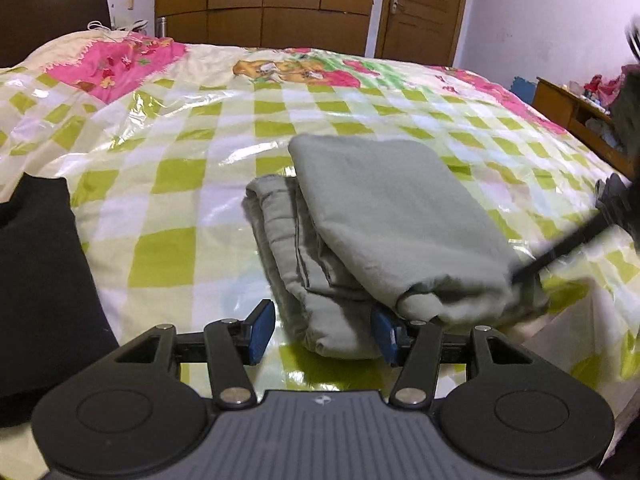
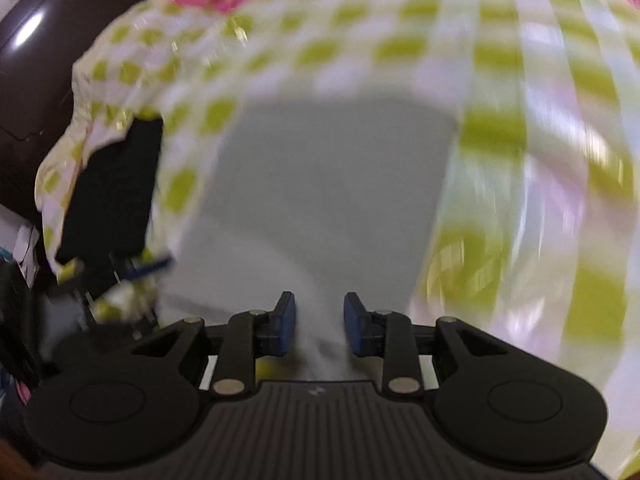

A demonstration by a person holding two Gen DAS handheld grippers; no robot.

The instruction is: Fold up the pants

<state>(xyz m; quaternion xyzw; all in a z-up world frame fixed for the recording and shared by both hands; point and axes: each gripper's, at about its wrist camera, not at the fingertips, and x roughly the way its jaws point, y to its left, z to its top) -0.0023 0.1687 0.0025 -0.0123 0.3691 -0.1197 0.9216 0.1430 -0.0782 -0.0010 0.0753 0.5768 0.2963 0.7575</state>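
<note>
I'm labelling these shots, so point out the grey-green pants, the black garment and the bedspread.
grey-green pants (image 1: 384,216): left wrist view, top folded layer.
black garment (image 1: 36,280): left wrist view, its middle.
bedspread (image 1: 172,184): left wrist view, bare checked patch.

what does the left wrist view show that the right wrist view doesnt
Only the left wrist view: wooden wardrobe, door, and the folded pants' stacked layers and seams. Only the right wrist view: the right gripper close up, jaws open astride a grey fabric edge, heavily blurred. Both: grey pants, checked bedcover, black garment.
</note>
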